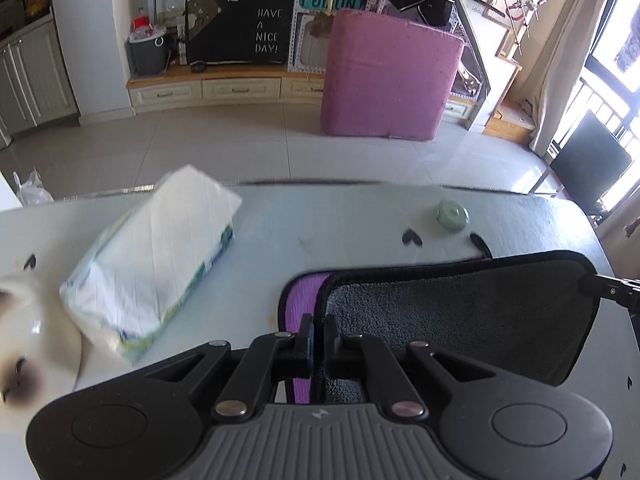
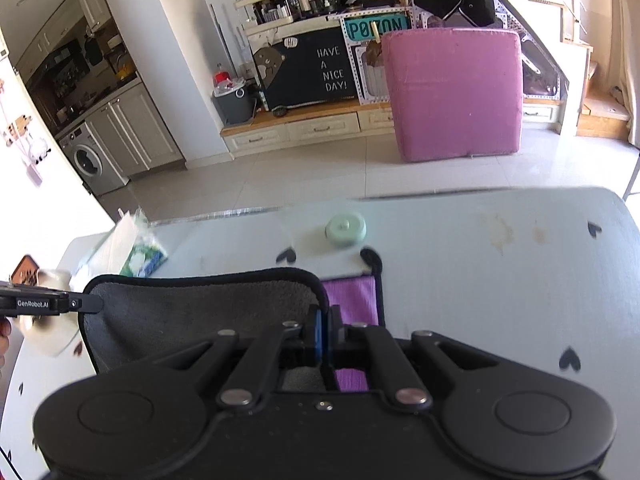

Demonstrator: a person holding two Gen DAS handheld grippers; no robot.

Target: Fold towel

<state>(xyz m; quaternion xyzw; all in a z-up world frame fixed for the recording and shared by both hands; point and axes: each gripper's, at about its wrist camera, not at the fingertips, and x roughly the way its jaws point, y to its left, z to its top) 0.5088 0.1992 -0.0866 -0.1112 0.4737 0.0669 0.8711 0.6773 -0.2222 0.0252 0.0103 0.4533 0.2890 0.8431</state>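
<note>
The towel (image 1: 460, 312) is grey on one side and purple on the other, with a black hem. It lies on the white table, its near part lifted and folded over so the grey side faces me. My left gripper (image 1: 319, 336) is shut on the towel's left corner. My right gripper (image 2: 325, 330) is shut on the towel (image 2: 192, 316) at its right corner; purple cloth (image 2: 352, 300) lies flat beyond it. Each gripper's tip shows at the edge of the other's view.
A white tissue pack (image 1: 156, 256) lies on the table to the left. A small green round lid (image 1: 452, 214) sits near the table's far edge (image 1: 320, 182). A white ceramic piece (image 1: 28, 332) stands at the far left. A pink cushion stands on the floor beyond.
</note>
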